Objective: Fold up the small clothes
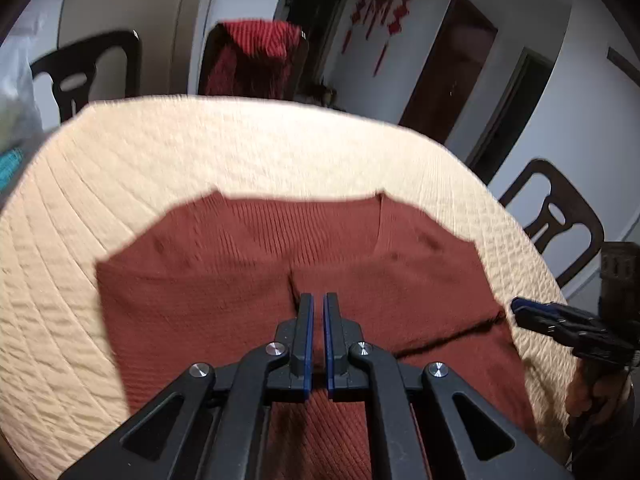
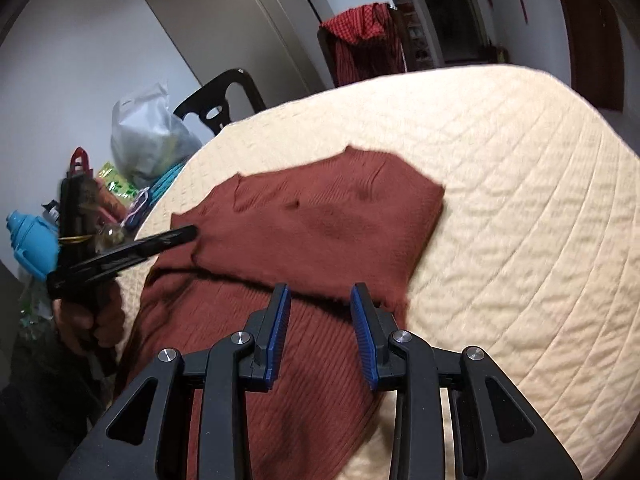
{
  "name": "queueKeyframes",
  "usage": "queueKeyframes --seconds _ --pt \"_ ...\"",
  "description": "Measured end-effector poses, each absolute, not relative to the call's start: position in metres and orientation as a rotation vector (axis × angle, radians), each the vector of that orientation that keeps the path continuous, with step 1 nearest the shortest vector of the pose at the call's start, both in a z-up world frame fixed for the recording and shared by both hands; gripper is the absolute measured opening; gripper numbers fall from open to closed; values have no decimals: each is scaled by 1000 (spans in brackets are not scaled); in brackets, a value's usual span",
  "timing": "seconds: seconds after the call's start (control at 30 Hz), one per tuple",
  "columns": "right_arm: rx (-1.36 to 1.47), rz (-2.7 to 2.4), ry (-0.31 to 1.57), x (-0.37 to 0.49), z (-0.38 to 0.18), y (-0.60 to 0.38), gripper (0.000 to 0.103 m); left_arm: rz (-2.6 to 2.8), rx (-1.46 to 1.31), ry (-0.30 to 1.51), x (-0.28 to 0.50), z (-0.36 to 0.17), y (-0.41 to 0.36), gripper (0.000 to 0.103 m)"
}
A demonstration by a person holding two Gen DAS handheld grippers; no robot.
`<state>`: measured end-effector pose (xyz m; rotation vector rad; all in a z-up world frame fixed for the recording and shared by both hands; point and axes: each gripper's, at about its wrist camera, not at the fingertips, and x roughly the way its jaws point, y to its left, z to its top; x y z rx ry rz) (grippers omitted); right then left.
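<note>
A rust-red ribbed knit sweater (image 1: 224, 280) lies on the cream quilted table cover (image 1: 200, 148), partly folded, with a folded edge running across it. My left gripper (image 1: 317, 300) hovers over the sweater's middle, jaws nearly together with a thin gap and nothing between them. It also shows in the right wrist view (image 2: 188, 234) at the sweater's left edge. My right gripper (image 2: 320, 292) is open above the sweater (image 2: 320, 224) near the folded edge, holding nothing. It shows in the left wrist view (image 1: 520, 306) at the sweater's right edge.
Dark chairs (image 1: 560, 216) stand around the table; one carries a red garment (image 1: 256, 56). At the table's left side are a plastic bag (image 2: 148, 136), a blue bottle (image 2: 30, 244) and small clutter. The quilted cover (image 2: 520, 200) stretches wide to the right.
</note>
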<state>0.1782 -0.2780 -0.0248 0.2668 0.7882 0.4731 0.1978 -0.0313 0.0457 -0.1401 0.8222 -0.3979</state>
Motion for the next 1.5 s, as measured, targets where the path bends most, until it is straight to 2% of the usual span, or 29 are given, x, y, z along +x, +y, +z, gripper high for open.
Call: queueKeyframes --seconds 0.13,0.17,0.2,0.37,0.67,0.83,0.97,1.2,1.27,1.43,1.5 --pt "241 415 874 210 -46 -276 21 -404 -122 805 204 55 -44 6" --pt "248 405 888 215 -50 -276 13 -412 -105 814 206 52 -51 7" --pt "250 403 881 218 -49 -278 12 -419 -90 828 210 47 -56 7" --pt "227 363 835 231 -35 -283 12 -399 -51 905 226 11 -68 7" --pt "234 324 865 276 -47 -292 12 -391 -58 888 226 10 -64 7" --pt "185 355 837 244 -33 -285 13 -416 -31 844 199 23 -62 7" --pt "142 394 853 215 -39 -276 13 -421 -3 882 191 14 -68 7" --pt "118 361 843 200 -39 -278 14 -387 8 860 178 23 -64 8" --pt "108 374 826 190 -32 -276 14 -382 14 837 167 30 -61 12" --pt "94 383 787 167 -23 -271 18 -342 1 787 139 44 -51 31" --pt "93 390 768 157 -18 -269 23 -338 -24 763 125 50 -44 33"
